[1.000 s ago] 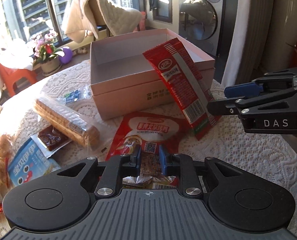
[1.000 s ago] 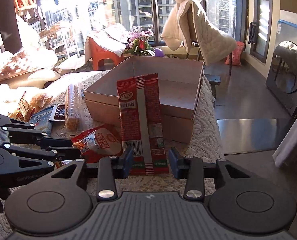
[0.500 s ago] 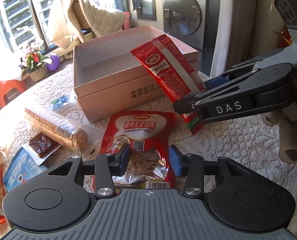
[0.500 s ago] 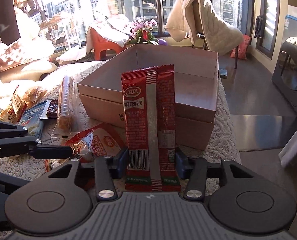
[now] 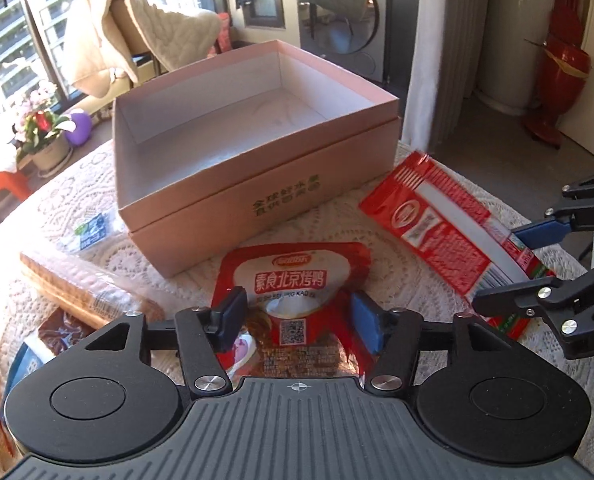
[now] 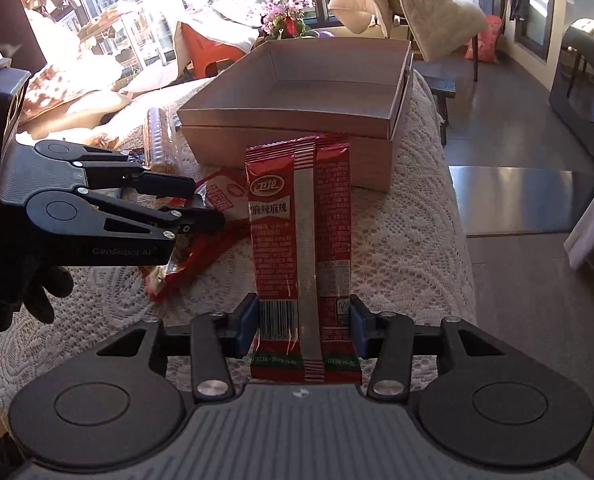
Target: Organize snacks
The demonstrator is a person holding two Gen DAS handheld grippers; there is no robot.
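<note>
Two blue pads of the right gripper (image 6: pixel 301 330) pinch the lower end of a tall red snack packet (image 6: pixel 301 240) (barcode end), held before the pink box (image 5: pixel 257 184). The left gripper (image 5: pixel 295 322), jaws spread, straddles a red duck-snack pouch (image 5: pixel 293 280) lying on the lace tablecloth (image 5: pixel 397 280).

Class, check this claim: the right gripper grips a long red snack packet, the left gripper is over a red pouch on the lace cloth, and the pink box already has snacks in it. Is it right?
Not quite. The pink box holds nothing; both wrist views show its white inside bare. The rest stands: the right gripper grips the long red packet, and the left gripper is over the red pouch on the lace cloth.
</note>
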